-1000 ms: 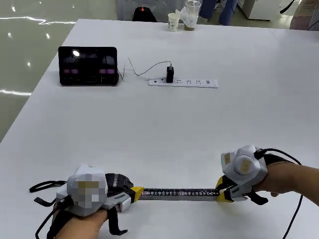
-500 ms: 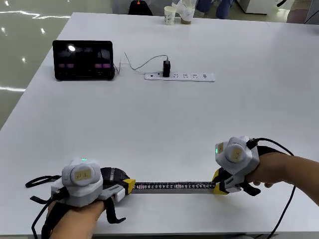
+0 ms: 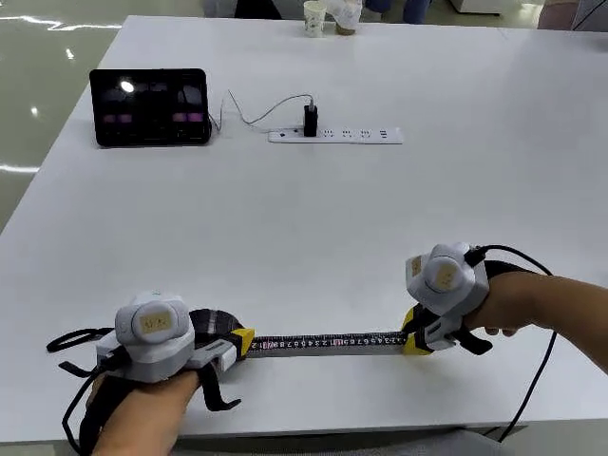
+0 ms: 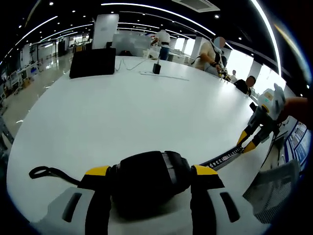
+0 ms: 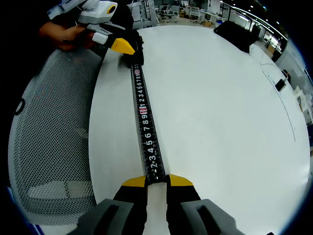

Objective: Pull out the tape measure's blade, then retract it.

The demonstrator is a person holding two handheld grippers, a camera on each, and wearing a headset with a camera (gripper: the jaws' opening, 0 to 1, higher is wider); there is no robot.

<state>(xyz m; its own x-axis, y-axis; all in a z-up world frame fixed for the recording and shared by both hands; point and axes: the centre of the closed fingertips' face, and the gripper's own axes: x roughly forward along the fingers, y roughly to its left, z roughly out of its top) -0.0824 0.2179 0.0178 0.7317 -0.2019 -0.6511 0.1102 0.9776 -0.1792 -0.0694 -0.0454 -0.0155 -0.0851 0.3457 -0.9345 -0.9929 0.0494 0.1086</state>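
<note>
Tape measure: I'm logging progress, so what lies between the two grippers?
Its blade, stretched over bare table from the left gripper to the right gripper, in the head view.

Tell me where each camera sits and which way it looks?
Head view: on the person's head, looking forward and down at the white table, both arms, the left gripper and the right gripper.
Left gripper view: on the left gripper, looking along its jaws, clamped on the tape measure case, toward the tablet.
Right gripper view: on the right gripper, looking along the blade pinched in its jaws, toward the left gripper.
Shared: both gripper views show the blade and the opposite gripper.
</note>
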